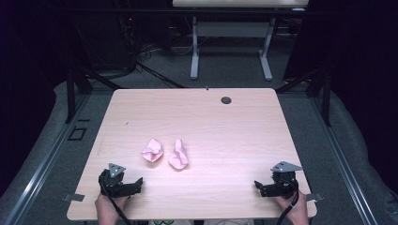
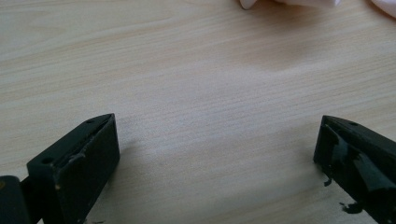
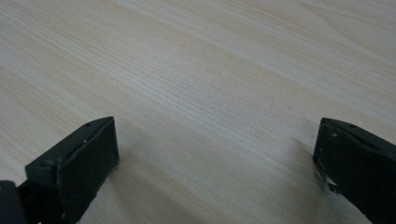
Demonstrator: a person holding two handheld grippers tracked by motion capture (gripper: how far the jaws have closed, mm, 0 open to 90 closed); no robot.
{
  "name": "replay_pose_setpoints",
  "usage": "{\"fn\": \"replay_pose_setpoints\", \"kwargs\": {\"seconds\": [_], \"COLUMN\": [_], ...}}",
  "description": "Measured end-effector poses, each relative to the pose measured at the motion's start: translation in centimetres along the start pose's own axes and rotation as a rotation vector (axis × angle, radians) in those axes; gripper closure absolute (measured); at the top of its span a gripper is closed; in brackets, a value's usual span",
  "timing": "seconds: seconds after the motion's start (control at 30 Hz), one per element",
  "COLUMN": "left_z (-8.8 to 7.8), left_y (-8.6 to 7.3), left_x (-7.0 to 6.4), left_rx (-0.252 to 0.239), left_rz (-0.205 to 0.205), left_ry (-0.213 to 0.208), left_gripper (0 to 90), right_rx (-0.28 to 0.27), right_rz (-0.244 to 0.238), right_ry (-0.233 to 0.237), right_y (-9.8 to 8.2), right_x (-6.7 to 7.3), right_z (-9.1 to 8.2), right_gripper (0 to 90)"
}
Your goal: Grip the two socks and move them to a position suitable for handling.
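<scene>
Two crumpled pink cloths lie side by side near the middle of the pale wooden worktop (image 1: 244,122), the left cloth (image 1: 153,150) and the right cloth (image 1: 179,154) just apart from each other. The left tool (image 1: 133,185) rests at the near edge with its jaws spread wide on nothing; the cloths sit ahead of it and slightly toward the centre, close by, and the left gripper view catches a pale pink edge (image 2: 289,3) at its top. The right tool (image 1: 263,187), jaws likewise wide and empty, rests at the near right, well apart from both cloths, with bare wood between its jaws. The right cloth runs long from near to far. The left hand is plainly the nearer one for a first reach.
</scene>
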State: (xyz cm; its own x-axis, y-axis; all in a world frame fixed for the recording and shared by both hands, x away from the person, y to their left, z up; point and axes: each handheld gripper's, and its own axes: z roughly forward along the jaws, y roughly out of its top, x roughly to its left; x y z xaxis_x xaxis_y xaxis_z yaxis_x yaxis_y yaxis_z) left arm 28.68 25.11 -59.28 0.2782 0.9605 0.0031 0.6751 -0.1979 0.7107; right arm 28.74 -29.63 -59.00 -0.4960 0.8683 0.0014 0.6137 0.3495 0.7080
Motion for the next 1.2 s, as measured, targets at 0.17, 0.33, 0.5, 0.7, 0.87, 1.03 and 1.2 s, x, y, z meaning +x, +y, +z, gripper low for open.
{"fn": "replay_pose_setpoints", "kwargs": {"seconds": [0.17, 0.33, 0.5, 0.7, 0.87, 1.03, 1.2], "left_z": [0.0, 0.0, 0.0, -0.1, -1.5, -2.4, -2.5], "left_y": [0.0, 0.1, 0.1, 0.3, 2.3, 4.4, 7.6], "left_x": [0.0, -0.1, -0.1, 0.2, 0.3, -0.5, -2.3], "left_rx": [0.002, 0.0, 0.001, 0.03, 0.067, 0.076, 0.069], "left_rz": [-0.001, -0.008, -0.01, -0.015, 0.0, 0.045, 0.084], "left_ry": [0.001, 0.003, 0.005, -0.006, -0.056, -0.078, -0.172], "left_gripper": [0.0, 0.0, 0.0, 0.1, 0.1, 0.1, 0.7], "right_rx": [0.0, 0.001, 0.002, 0.0, 0.001, 0.002, -0.002], "right_rz": [0.022, 0.03, 0.029, 0.034, 0.04, 0.04, 0.036], "right_ry": [-0.019, -0.029, -0.029, -0.031, -0.032, -0.031, -0.035], "right_y": [0.1, 0.1, 0.1, 0.1, 0.1, 0.1, 0.1], "right_x": [0.0, 0.0, 0.0, 0.0, 0.0, 0.0, 0.0], "right_z": [0.1, 0.1, 0.1, 0.1, 0.1, 0.1, 0.1], "right_gripper": [0.0, 0.0, 0.0, 0.0, 0.0, 0.0, 0.0]}}
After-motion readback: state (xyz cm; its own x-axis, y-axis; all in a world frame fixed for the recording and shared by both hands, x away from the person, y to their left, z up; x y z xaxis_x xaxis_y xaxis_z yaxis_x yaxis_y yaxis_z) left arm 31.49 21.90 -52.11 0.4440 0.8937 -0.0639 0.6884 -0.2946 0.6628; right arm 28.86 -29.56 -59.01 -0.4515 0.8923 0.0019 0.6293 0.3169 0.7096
